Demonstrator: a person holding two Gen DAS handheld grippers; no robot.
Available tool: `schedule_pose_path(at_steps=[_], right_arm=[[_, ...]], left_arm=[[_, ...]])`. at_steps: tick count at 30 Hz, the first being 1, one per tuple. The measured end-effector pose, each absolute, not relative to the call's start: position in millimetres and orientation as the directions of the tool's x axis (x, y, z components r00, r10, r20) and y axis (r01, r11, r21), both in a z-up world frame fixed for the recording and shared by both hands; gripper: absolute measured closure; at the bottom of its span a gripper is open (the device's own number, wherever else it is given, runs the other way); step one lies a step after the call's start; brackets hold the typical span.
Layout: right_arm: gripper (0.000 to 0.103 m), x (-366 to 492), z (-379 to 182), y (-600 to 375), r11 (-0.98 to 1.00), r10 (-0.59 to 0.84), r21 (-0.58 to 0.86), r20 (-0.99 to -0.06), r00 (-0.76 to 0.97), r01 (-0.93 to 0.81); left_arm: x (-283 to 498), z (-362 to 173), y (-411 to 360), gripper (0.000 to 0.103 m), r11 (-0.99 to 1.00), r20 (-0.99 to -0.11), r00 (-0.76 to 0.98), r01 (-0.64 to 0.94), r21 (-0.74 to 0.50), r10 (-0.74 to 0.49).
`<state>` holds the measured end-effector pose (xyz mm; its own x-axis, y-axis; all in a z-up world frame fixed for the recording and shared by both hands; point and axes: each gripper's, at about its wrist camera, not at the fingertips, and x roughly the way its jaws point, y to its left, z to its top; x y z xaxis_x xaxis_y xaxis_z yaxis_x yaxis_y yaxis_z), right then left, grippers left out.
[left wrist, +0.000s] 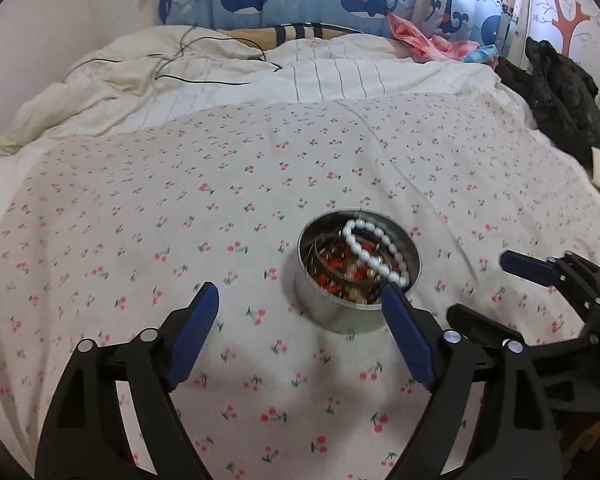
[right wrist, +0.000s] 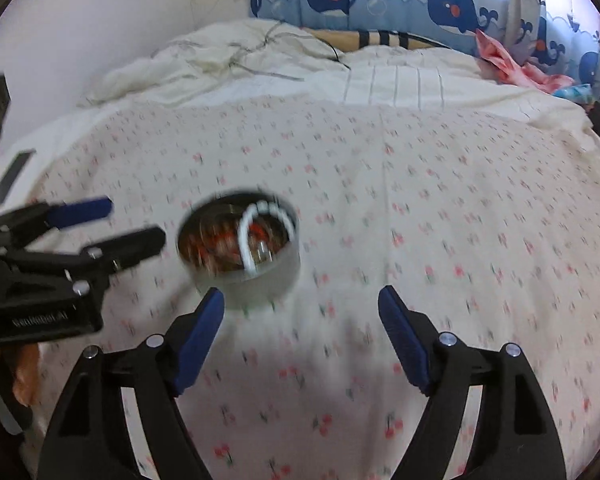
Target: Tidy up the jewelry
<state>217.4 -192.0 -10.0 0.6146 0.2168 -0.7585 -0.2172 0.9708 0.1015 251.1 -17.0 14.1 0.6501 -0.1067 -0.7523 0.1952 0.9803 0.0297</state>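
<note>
Left wrist view: round silver metal tin sits low centre-right of frame on the cherry-print bedsheet, filled with jewelry. White bead bracelet lies on top, looped, one end draped over the tin's near rim. Beneath it a jumble of red, amber and clear beads; single pieces hard to tell apart.

Left hand-held gripper: jaws spread wide, nothing between the pads, tips just short of the tin, right pad overlapping its near rim in the picture. Right hand-held gripper enters from the right edge, also open and empty.

Right wrist view: blurred. Same tin sits left of centre; right hand-held gripper is open, holding nothing, tin off its left pad. Left hand-held gripper at left edge.

Risks, as judged: the tin rests on soft bedding, so a nudge from either pad could tip it and spill beads. The bracelet hanging over the rim could snag a pad and drag out. Tangled contents may lift together.
</note>
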Motion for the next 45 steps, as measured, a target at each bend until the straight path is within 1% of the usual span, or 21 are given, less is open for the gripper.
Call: schedule_pose_path(at_steps=[5,8,11,17,20,45], right_arm=[[0.02,211,-7,-182,0.976,0.163,0.025,-0.741,0.651,-0.216],[0.018,212,-9,-179,0.976,0.138,-0.009,-0.741,0.657,-0.216],[0.018,214,-13,-179,0.977,0.135,-0.007,-0.753,0.644,-0.212],[0.017,212,-13,-180,0.979,0.13,-0.009,-0.751,0.648,-0.206],[0.016,212,-12,-180,0.979,0.125,-0.012,-0.749,0.651,-0.202],[0.014,213,-16,-184,0.981,0.115,-0.016,-0.75,0.652,-0.192]], left_arm=[[241,18,-24,0.017,0.979,-0.709,0.704,0.176,0.102,-0.053],[242,22,-21,0.014,0.985,-0.688,0.724,0.149,0.091,-0.046],[243,22,-18,0.013,0.988,-0.687,0.726,0.132,0.076,-0.044],[241,21,-22,0.01,0.986,-0.681,0.731,0.141,0.092,-0.041],[241,21,-24,0.009,0.985,-0.679,0.733,0.144,0.095,-0.042],[244,19,-18,0.008,0.988,-0.69,0.724,0.127,0.086,-0.033]])
